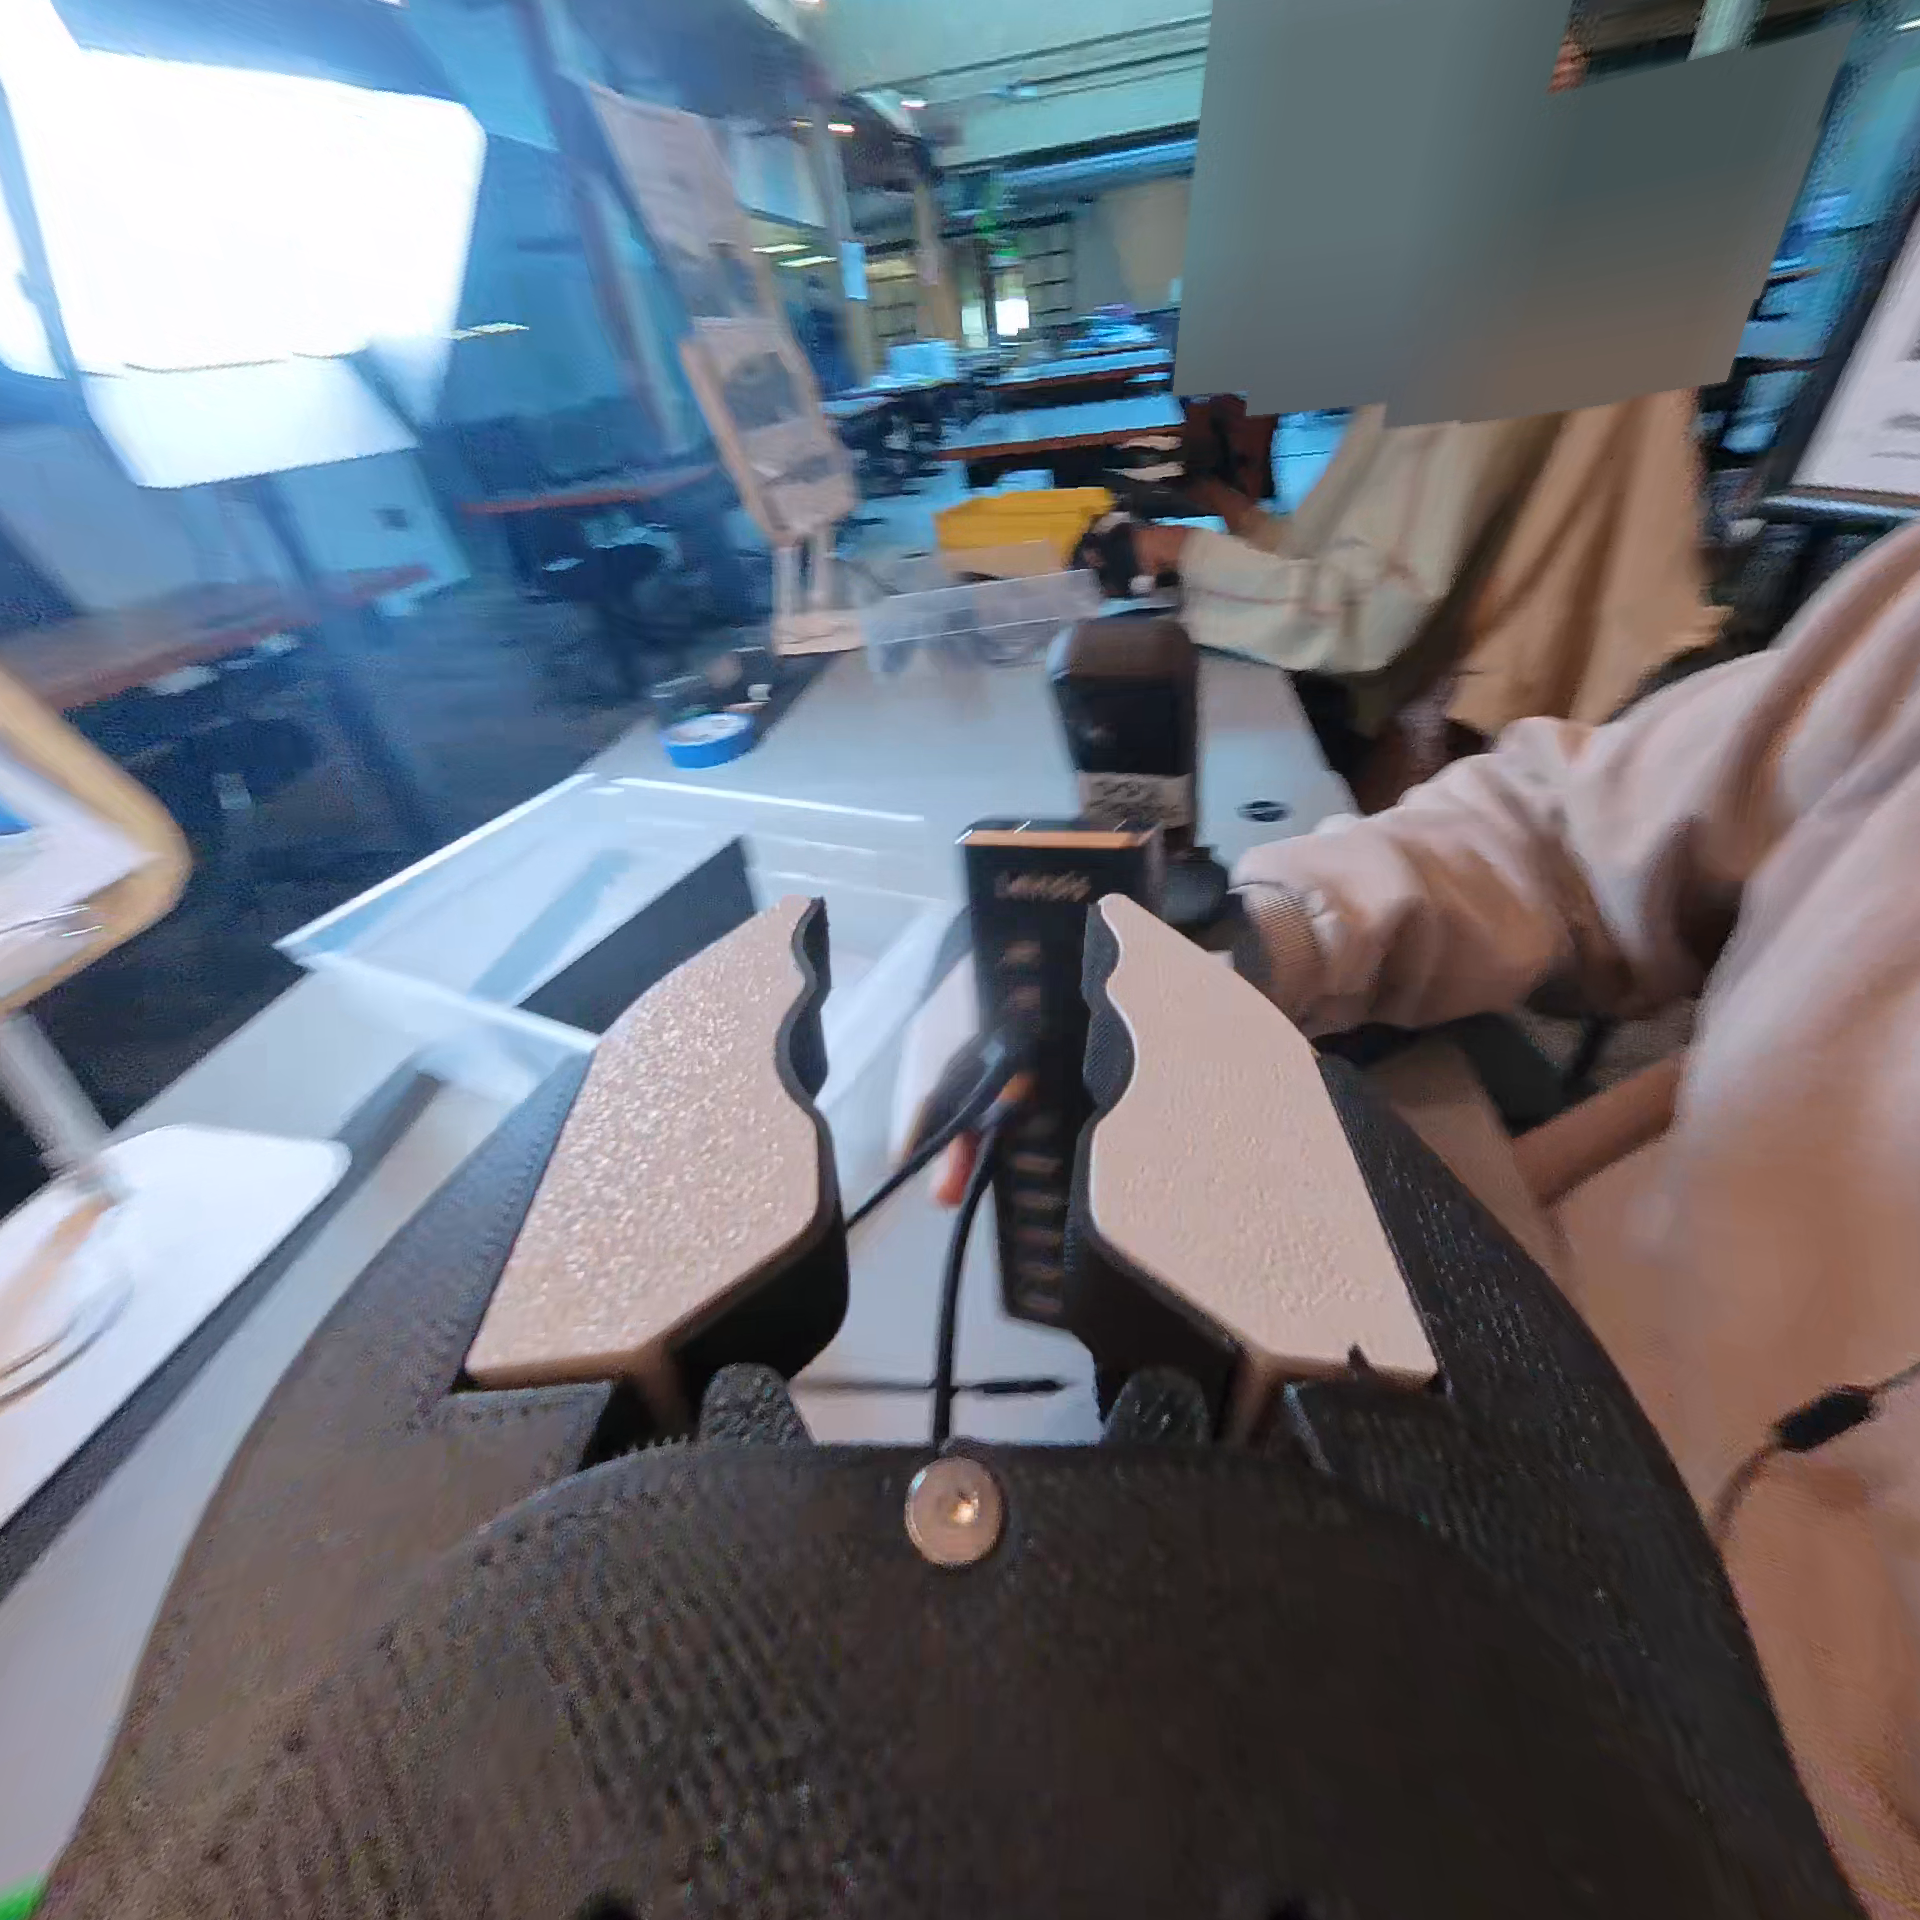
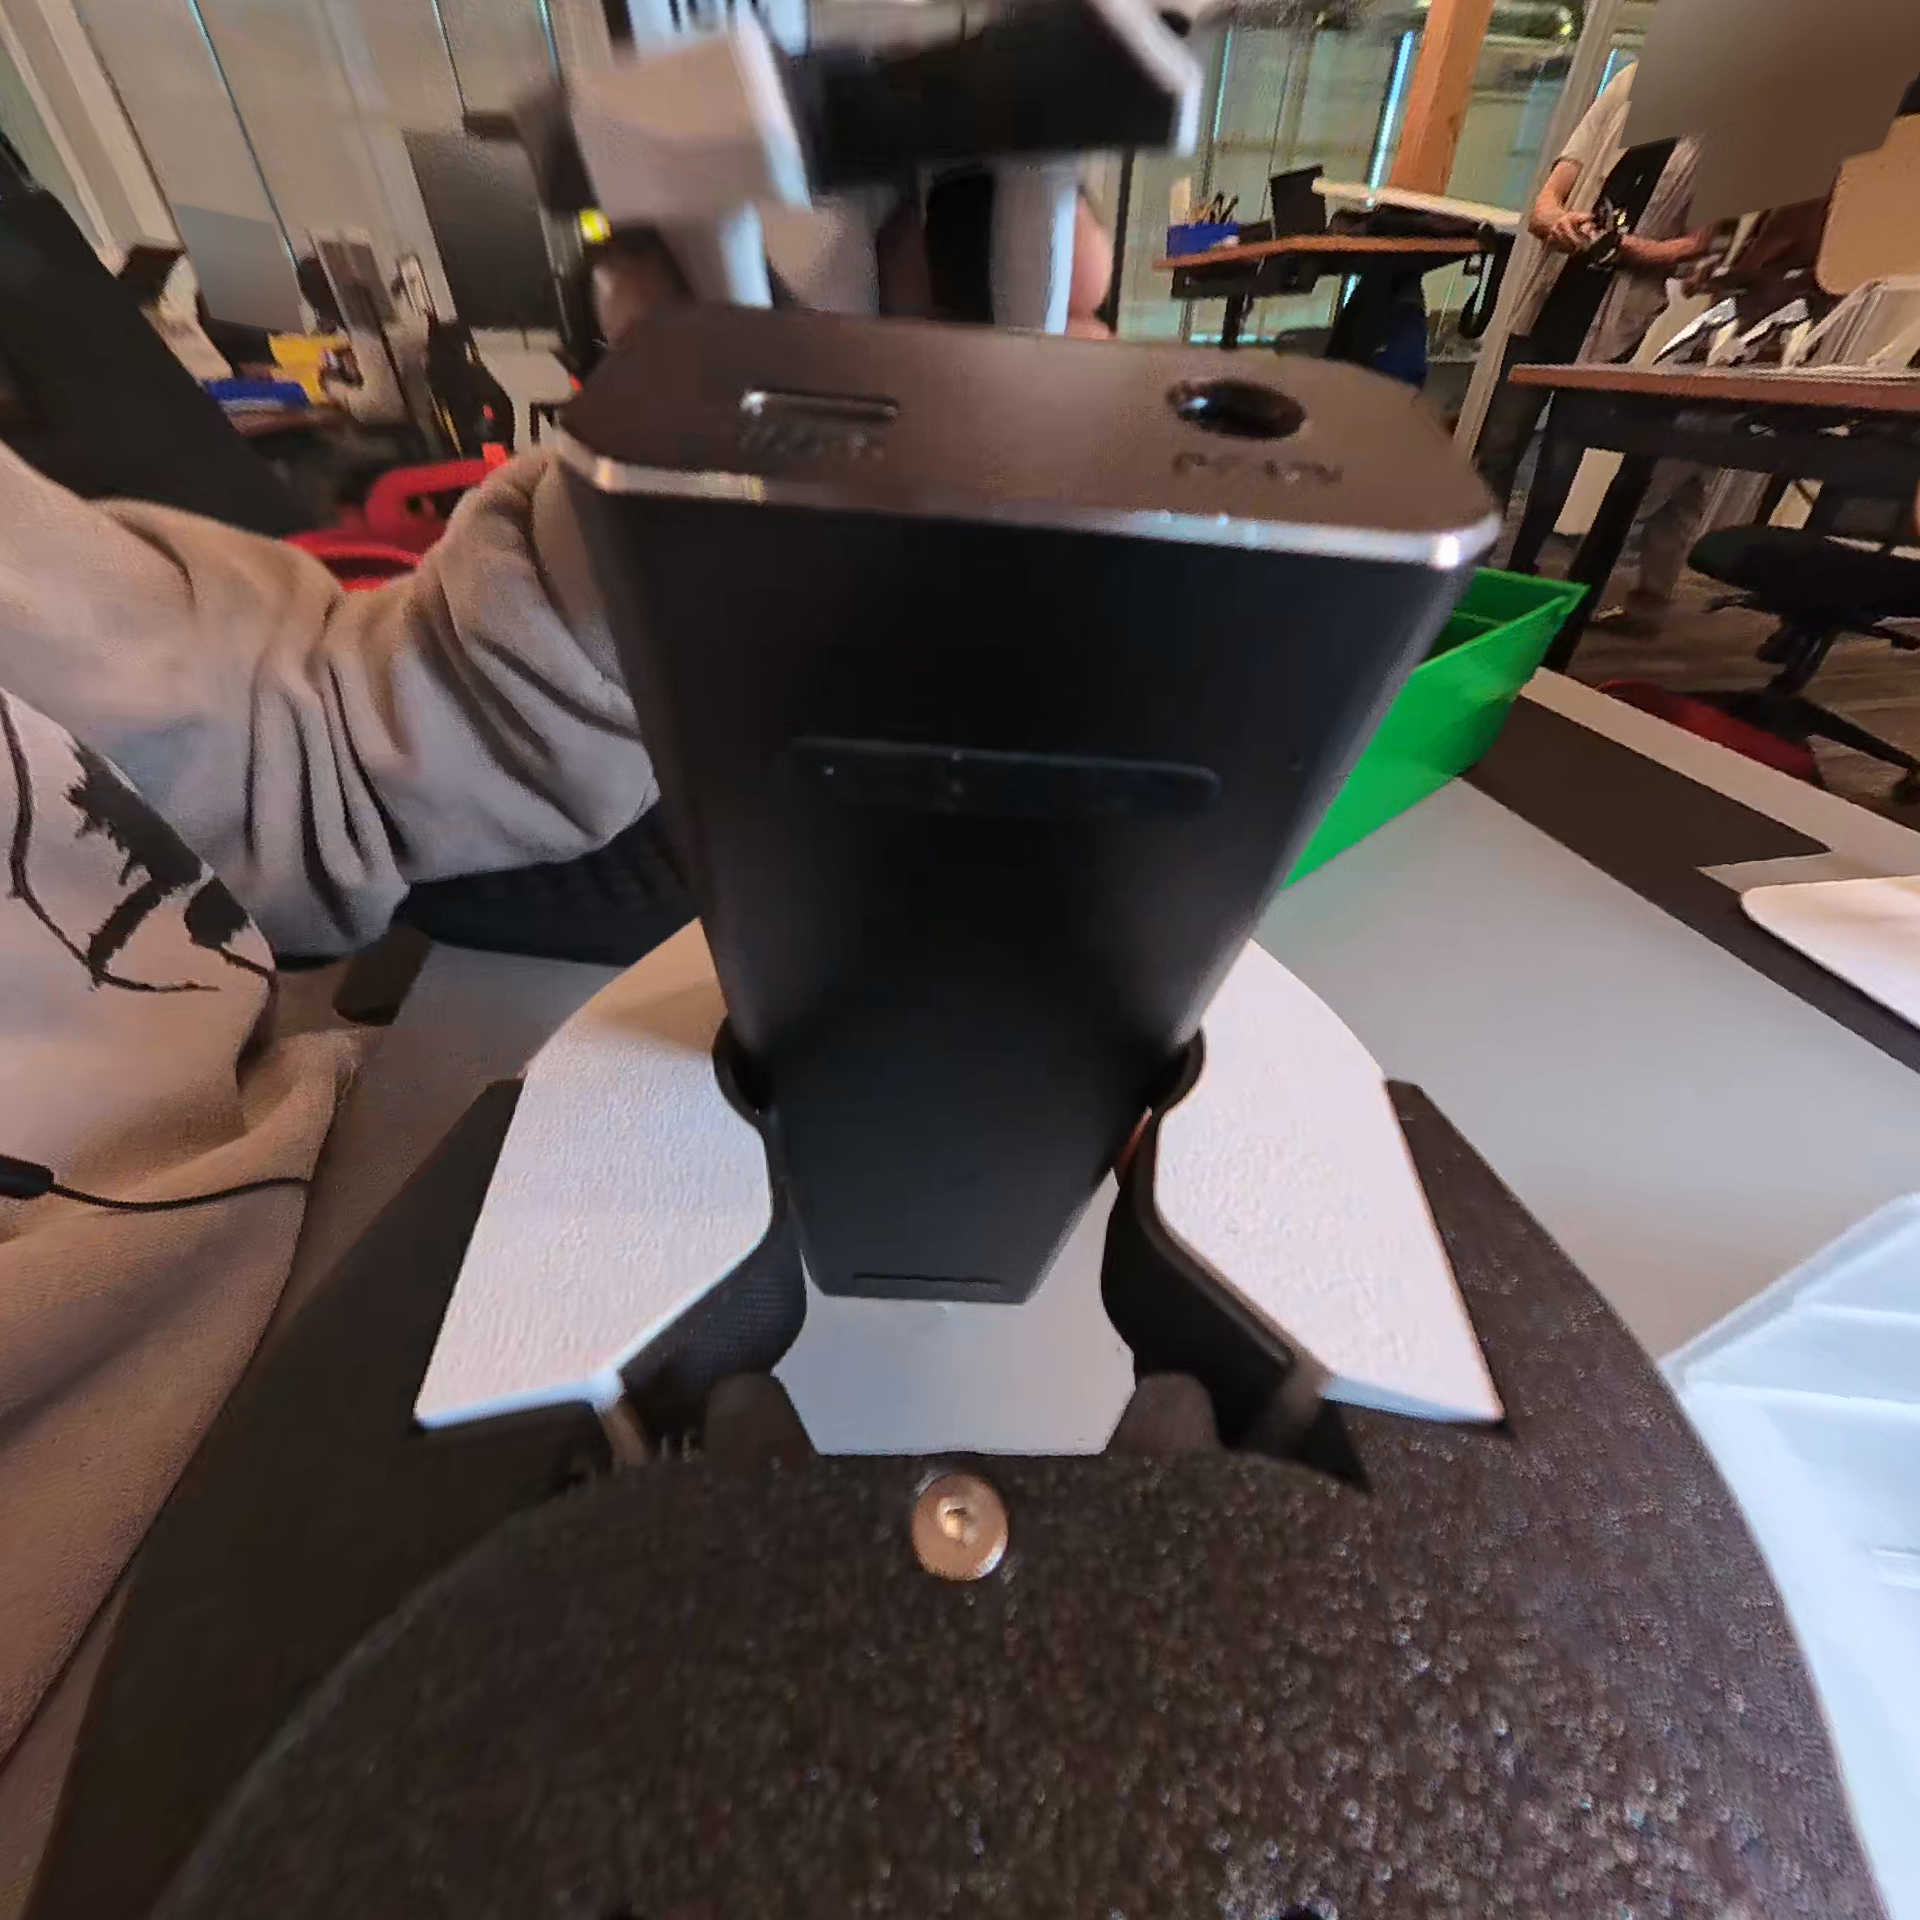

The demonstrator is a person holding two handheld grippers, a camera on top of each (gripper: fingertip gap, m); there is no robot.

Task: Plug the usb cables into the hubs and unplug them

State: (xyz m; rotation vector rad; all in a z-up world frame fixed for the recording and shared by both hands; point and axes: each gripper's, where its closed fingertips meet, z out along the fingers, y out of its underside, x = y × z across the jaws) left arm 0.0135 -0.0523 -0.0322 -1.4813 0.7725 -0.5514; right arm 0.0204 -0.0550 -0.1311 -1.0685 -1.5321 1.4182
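Right wrist view: the right gripper (image 2: 956,1122), with two white-faced, black-padded fingers (image 2: 613,1226), is clamped on the lower end of a tall black rectangular USB hub with a silver-edged top (image 2: 997,727); both pads press against the hub's narrow sides, and the hub stands upright above the grey tabletop (image 2: 1558,1018). The hub's upper end face carries a slot-shaped port and a round socket. To the left lies a beige sleeve with dark markings (image 2: 312,665); to the far right, behind the hub, a bright green plastic bin (image 2: 1455,707) sits at the table's edge, and a white tray (image 2: 1829,1475) lies near right. Left wrist view: the left gripper (image 1: 956,997) has its fingers (image 1: 675,1143) moderately apart, closed on nothing. Between and beyond the fingertips the same black hub (image 1: 1039,935) appears upright, its face bearing a vertical row of ports. Two thin black USB cables (image 1: 956,1226) meet the hub about midway up the row, one with an orange-tinted plug; blur prevents telling how fully either is seated. The cables trail down toward the near edge between the fingers. A second dark upright device with a pale label (image 1: 1132,727) stands farther back on the table, and a blue tape roll (image 1: 707,738) lies far left. A cream sleeve (image 1: 1507,894) reaches in from the right toward the hub.
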